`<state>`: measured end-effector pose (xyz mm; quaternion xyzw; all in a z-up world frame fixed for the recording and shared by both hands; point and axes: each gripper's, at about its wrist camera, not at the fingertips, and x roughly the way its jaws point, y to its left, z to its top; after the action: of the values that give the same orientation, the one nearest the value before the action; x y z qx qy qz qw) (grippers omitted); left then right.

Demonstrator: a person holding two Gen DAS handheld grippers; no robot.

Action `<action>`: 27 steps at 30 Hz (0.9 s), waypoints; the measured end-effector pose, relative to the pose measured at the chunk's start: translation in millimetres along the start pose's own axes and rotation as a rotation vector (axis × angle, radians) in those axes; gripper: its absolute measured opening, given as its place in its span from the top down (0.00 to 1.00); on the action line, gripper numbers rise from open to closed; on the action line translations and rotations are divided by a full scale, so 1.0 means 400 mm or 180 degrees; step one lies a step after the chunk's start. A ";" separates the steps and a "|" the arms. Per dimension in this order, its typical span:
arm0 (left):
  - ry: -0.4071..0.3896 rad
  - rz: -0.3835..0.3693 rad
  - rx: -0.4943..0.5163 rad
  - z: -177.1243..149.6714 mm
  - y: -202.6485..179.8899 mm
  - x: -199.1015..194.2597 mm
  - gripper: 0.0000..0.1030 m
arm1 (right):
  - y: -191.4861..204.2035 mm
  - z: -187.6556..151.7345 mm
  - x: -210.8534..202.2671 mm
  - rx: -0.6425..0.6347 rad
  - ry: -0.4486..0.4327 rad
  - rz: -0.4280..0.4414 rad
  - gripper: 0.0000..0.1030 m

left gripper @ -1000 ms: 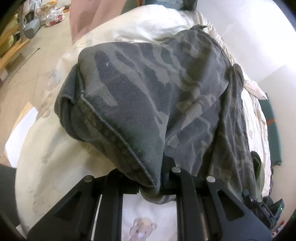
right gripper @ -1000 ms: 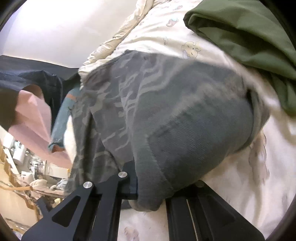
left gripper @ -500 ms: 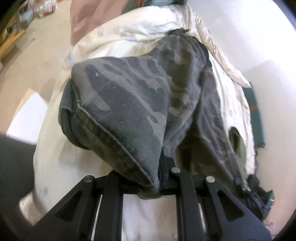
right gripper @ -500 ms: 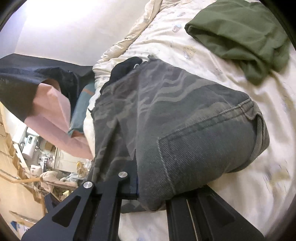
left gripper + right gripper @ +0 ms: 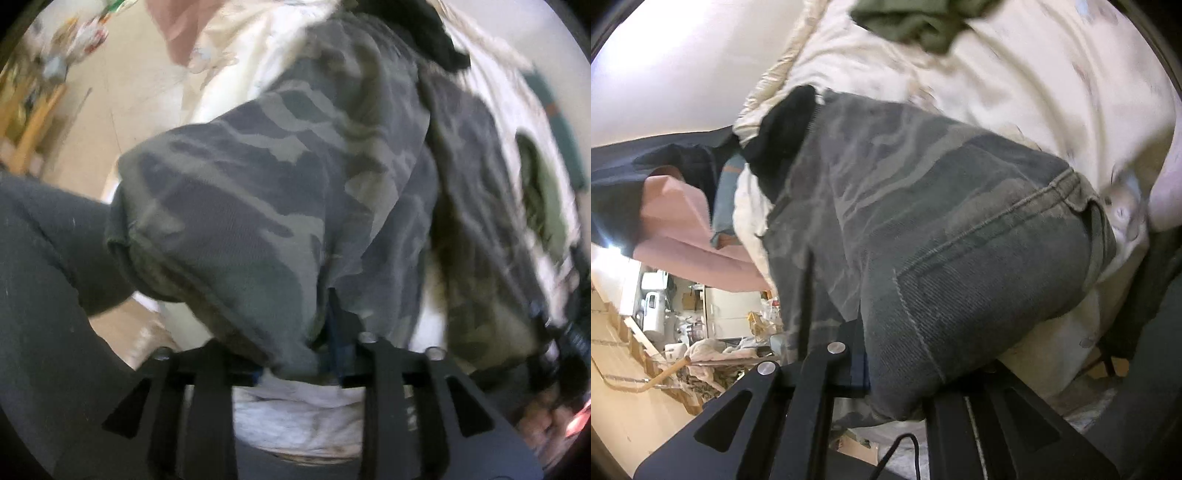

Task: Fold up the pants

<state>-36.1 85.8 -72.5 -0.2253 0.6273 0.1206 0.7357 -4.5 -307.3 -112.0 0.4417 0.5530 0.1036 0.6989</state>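
Two ends gripped: the camouflage pants (image 5: 280, 206) hang bunched between my two grippers, lifted over the bed's edge, the rest trailing back across the bedding.
Pants, right end: a stitched pocket seam and hem (image 5: 979, 258) fold over my fingers.
Pants, far end: a black band of cloth (image 5: 783, 129) lies on the cream duvet (image 5: 1015, 85).
Left gripper (image 5: 306, 358): my jaws have just been opening; a fold of the camouflage cloth sits between them and drapes over the fingers, but blur hides whether the pads press it, so I cannot tell.
Right gripper (image 5: 897, 391): my jaws have just been opening a little, yet stay narrow, and the thick hem is pinched between them.
Writing: no brand, label or lettering is readable on the pants; blur smears the small printed figures on the duvet.
Beside the pants: a green garment (image 5: 912, 18) lies crumpled on the duvet, well apart from them.
Further out: pink cloth (image 5: 683, 229) hangs by the bed; a cluttered floor (image 5: 635, 398) lies beyond.
Near me: a dark trouser leg (image 5: 40, 280) stands left of the bed.
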 end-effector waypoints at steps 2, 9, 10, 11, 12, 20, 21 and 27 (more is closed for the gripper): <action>-0.0005 -0.0052 0.0082 -0.009 -0.006 -0.009 0.58 | -0.011 -0.005 0.010 0.0036 0.0053 -0.0023 0.84; -0.0400 -0.0178 0.0056 -0.074 0.036 -0.132 0.37 | -0.004 -0.038 -0.030 -0.0044 0.0038 -0.0235 0.18; -0.0450 -0.0203 0.0069 -0.094 0.047 -0.144 0.36 | -0.009 -0.050 -0.029 -0.0026 0.0092 -0.0296 0.18; -0.0546 -0.0199 0.0115 -0.103 0.045 -0.169 0.35 | -0.010 -0.064 -0.024 -0.0018 0.0150 -0.0316 0.18; -0.0679 -0.0203 0.0196 -0.109 0.036 -0.195 0.30 | -0.003 -0.083 -0.008 -0.0098 0.0240 -0.0326 0.18; -0.1287 0.0220 0.0849 -0.022 -0.046 -0.192 0.04 | 0.148 -0.189 0.109 -0.1499 0.0243 -0.1087 0.18; -0.1294 0.0265 0.0876 -0.002 -0.047 -0.171 0.04 | 0.157 -0.187 0.130 -0.1599 0.0234 -0.1211 0.22; -0.1194 0.0183 0.0755 0.101 -0.012 -0.063 0.04 | 0.103 -0.155 0.196 -0.1241 0.0561 -0.1133 0.77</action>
<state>-3.6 103.8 -42.6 -0.0929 0.4954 0.1068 0.8571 -15.1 -202.2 -135.1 0.1840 0.6502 0.1216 0.7270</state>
